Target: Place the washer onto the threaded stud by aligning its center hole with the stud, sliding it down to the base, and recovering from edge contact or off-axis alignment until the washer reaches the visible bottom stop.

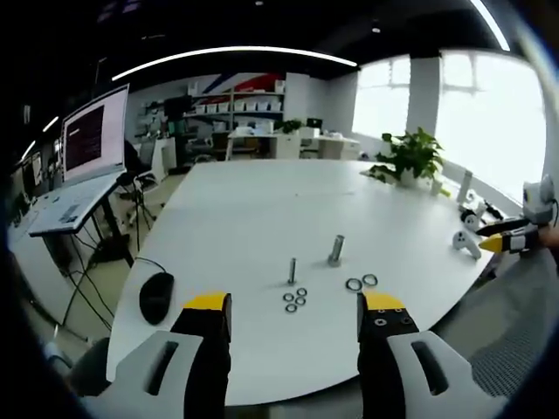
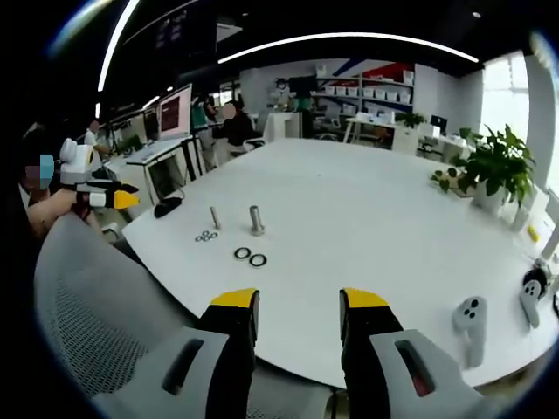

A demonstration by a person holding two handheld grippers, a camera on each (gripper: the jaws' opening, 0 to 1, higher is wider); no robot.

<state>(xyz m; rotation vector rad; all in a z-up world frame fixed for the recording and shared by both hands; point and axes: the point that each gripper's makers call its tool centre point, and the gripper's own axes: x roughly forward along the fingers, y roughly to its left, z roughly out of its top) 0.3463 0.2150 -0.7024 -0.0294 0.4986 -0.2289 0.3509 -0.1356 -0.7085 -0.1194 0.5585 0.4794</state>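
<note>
A: Mouse [image 1: 156, 296] at the table's [image 1: 244, 209] left edge, then the thin stud [image 1: 292, 271] with four small washers [image 1: 295, 301] clustered just in front of it.

B: Right of that, the thicker stud [image 1: 336, 250], upright, and two large washers [image 1: 362, 282] lying flat near its base, touching each other.

A: Left gripper [image 1: 295, 312] hangs short of them, jaws apart, empty. In the right gripper view the right gripper [image 2: 299, 305] is the same: spread, holding nothing, well back from the large washers [image 2: 250, 257] and the studs [image 2: 256, 220].

B: Risks, as I judge them?

A: Flat washers on a smooth top give the jaws little edge, so a pinch could skid one away or drag its neighbour along. Picking the wrong size for the stud would jam on the threads. A tilted release would catch the stud's tip instead of dropping to the base.
</note>
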